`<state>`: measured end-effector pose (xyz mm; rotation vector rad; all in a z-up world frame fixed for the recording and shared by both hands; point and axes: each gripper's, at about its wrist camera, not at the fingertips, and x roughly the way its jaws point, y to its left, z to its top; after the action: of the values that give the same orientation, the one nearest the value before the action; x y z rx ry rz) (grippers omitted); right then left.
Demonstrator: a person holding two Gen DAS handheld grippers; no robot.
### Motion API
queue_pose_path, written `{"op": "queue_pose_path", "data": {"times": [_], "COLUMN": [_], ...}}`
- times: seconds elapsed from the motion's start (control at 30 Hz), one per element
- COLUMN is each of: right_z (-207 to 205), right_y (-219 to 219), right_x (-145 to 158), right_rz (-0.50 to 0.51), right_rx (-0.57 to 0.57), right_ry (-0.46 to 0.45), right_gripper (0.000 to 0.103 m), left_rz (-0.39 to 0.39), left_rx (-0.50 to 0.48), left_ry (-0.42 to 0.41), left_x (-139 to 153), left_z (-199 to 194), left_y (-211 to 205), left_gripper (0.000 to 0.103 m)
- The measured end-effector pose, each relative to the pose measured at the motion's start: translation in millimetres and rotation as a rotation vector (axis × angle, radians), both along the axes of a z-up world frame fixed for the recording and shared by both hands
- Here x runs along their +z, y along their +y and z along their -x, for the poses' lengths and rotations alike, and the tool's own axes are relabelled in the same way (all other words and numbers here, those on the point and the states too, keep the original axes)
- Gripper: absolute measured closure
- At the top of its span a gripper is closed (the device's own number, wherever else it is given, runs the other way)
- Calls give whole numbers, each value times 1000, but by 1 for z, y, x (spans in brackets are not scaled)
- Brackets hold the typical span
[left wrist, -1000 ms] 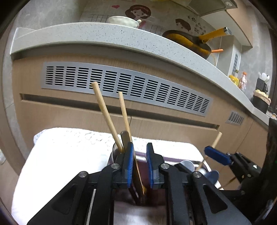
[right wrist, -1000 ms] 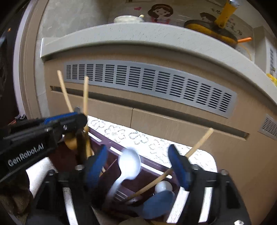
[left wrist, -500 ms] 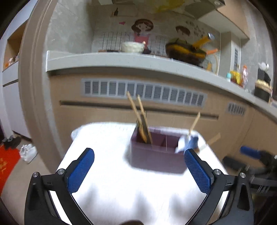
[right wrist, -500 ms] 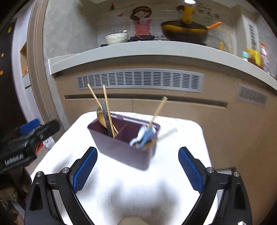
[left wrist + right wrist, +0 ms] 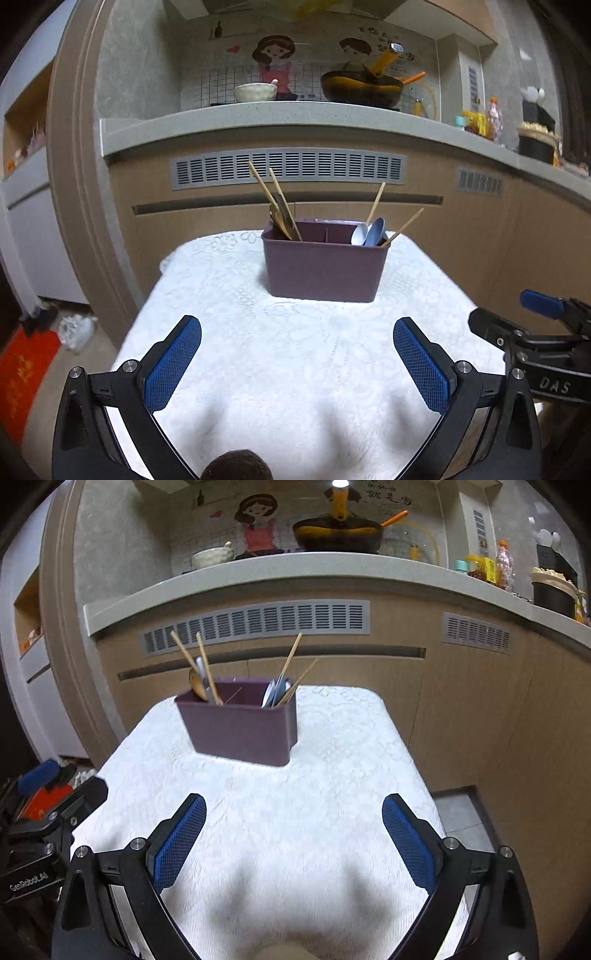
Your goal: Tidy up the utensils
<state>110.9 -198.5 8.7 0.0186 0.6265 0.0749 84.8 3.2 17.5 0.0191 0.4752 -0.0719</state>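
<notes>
A purple utensil holder point(image 5: 325, 269) point(image 5: 240, 734) stands on the white lace-covered table point(image 5: 295, 362) point(image 5: 295, 812), toward its far side. Its left compartment holds two wooden chopsticks point(image 5: 275, 201) point(image 5: 195, 664) and a wooden spoon point(image 5: 197, 686). White and blue spoons point(image 5: 369, 232) point(image 5: 275, 694) and two more chopsticks point(image 5: 402, 227) lean in the right compartment. My left gripper point(image 5: 297, 354) is open and empty, well short of the holder. My right gripper point(image 5: 293, 830) is open and empty too; it also shows at the right edge of the left wrist view point(image 5: 532, 314).
Beyond the table runs a wooden cabinet front with grey vent grilles point(image 5: 288, 166) under a speckled counter point(image 5: 295, 114). A bowl point(image 5: 255, 92) and a wok point(image 5: 362, 88) sit on the counter. At left, the floor has shoes point(image 5: 75, 328) and a red mat point(image 5: 22, 373).
Both grippers let go of the utensils in the holder, opened wide and drew back toward the near side of the table. The holder now looks smaller and farther away.
</notes>
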Motion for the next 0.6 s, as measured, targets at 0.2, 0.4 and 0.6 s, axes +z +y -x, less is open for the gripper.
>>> {"op": "queue_pose_path", "data": {"times": [0.2,0.4,0.6], "right_z": [7,8,10], "right_y": [-2,-1,2], "right_x": [1,-2,-5], "right_rz": [1,0,-2], "right_rx": [-5,7,17], "right_ry": [-10,5,14], "right_gripper": [8,7,7], "left_rz": [30,37,37], "left_rx": [5,24,28], "left_ry": [23,45,49], "left_x": [1,-2,-3], "left_z": [4,4,5], "left_y": [3,7,8], "left_gripper": [0,0,0]}}
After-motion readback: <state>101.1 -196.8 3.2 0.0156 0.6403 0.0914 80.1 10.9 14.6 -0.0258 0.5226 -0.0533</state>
